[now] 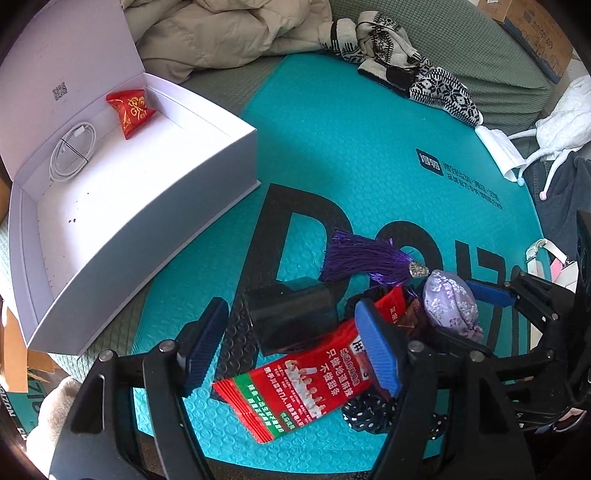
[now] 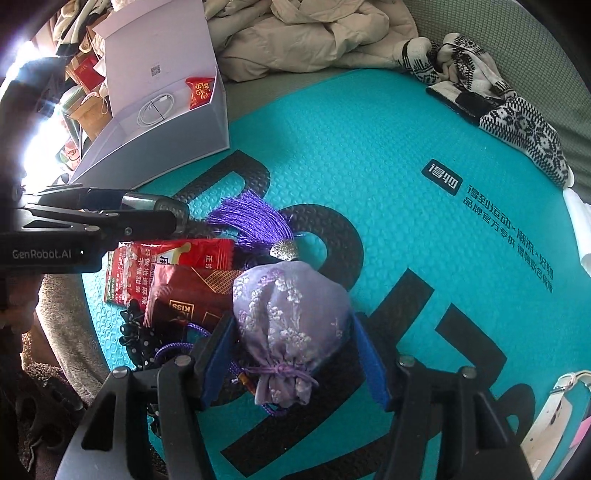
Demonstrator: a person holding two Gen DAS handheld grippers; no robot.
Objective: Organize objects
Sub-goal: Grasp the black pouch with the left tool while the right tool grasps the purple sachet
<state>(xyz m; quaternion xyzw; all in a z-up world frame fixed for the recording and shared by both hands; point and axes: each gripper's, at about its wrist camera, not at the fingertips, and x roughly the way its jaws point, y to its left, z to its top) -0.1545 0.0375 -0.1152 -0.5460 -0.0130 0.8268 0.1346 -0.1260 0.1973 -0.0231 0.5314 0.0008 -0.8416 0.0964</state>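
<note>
A lilac embroidered sachet (image 2: 291,314) with a purple tassel (image 2: 251,218) lies on the teal mat. My right gripper (image 2: 291,358) is open, its blue pads on either side of the sachet; it also shows in the left wrist view (image 1: 491,295). My left gripper (image 1: 291,347) is open, low over a red snack packet (image 1: 306,387) and a small black block (image 1: 295,314). A dark red packet (image 2: 192,295) and a polka-dot hair tie (image 1: 369,410) lie beside them. The open white box (image 1: 147,206) holds a red candy (image 1: 133,109) and a coiled white cable (image 1: 72,151).
The teal mat (image 1: 369,147) lies on a grey-green cushion. A beige jacket (image 1: 229,29) and patterned knitwear (image 1: 406,59) lie behind it. White cloth (image 1: 554,133) and a white strap (image 2: 554,406) lie at the right. Cardboard boxes stand past the white box.
</note>
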